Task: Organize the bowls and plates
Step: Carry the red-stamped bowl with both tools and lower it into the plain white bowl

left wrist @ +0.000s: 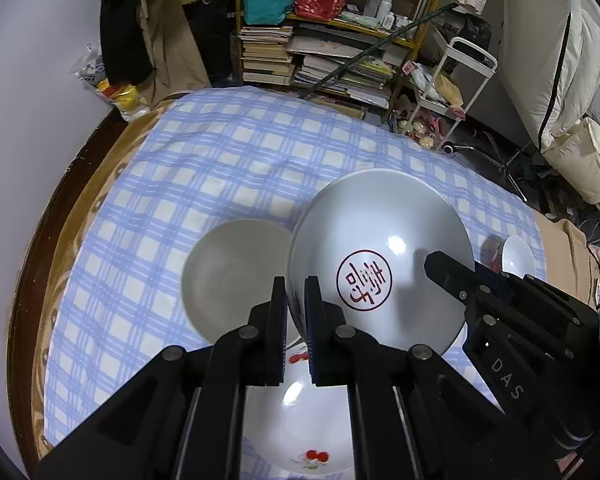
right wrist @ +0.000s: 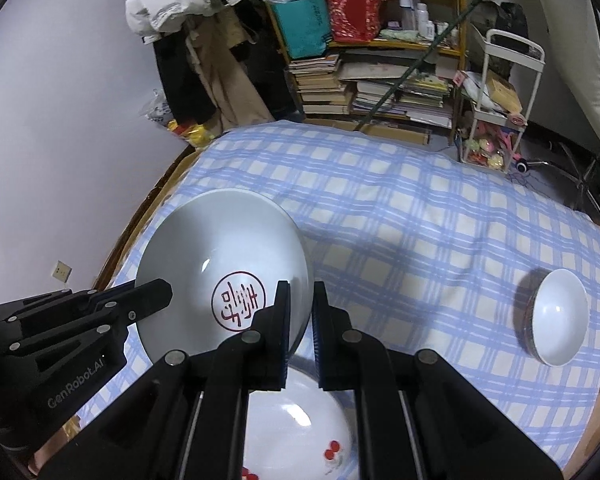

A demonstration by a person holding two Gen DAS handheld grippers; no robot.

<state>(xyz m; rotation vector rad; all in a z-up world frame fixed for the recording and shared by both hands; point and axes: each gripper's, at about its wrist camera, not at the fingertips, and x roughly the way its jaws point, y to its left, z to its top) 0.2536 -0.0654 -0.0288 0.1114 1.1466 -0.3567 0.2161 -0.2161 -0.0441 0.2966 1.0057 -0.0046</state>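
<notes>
Blue-checked cloth [left wrist: 228, 152] covers my table, bookshelf [right wrist: 380, 60] behind. Left to right: grey plate [left wrist: 228, 276] flat and empty; big white bowl [left wrist: 380, 256] with red seal, lifted and tilted, my left gripper [left wrist: 296, 312] clamped tight on its left rim, right gripper [right wrist: 300, 316] on the opposite rim; small white bowl [right wrist: 560, 316], empty. Cherry-print plate [right wrist: 300, 432] below is mostly hidden by the fingers.

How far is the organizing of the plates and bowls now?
Nothing looks stacked yet. In hand: both tongs, left and right, grip opposite rims of the stamped bowl, lifted off the cloth. Left: the grey plate, cherry plate and small white bowl lie apart.
</notes>
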